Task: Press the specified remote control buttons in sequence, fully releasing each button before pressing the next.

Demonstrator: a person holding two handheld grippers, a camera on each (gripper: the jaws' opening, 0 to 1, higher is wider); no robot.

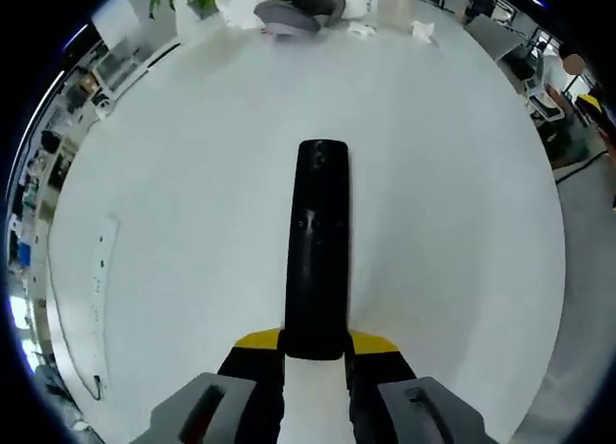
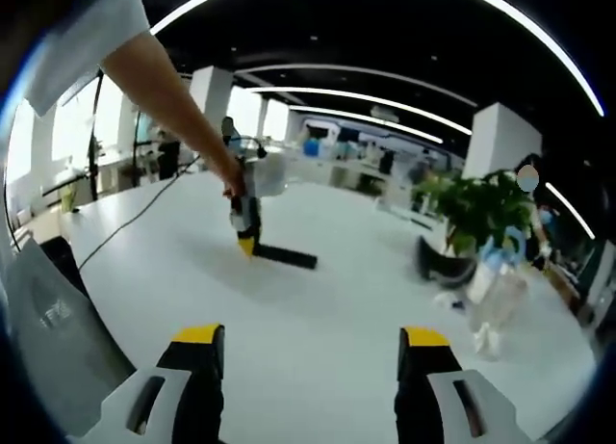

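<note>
Remote control [image 1: 319, 251] flat on white desk [image 1: 452, 203], long axis pointing straight away from left tool [image 1: 316, 352], which clamps its near end; right tool [image 2: 308, 352] wide, holding nothing

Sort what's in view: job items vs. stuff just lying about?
Job:
remote, clamped at its near end by the left gripper
right gripper, open, well back from it

Lying about:
plant
white strip on the table
grey item at the far edge

One black remote [image 1: 318, 251]; two tongs [image 1: 316, 367] [image 2: 308, 352]; one potted plant [image 2: 476, 213]; one white table [image 1: 462, 203].
</note>
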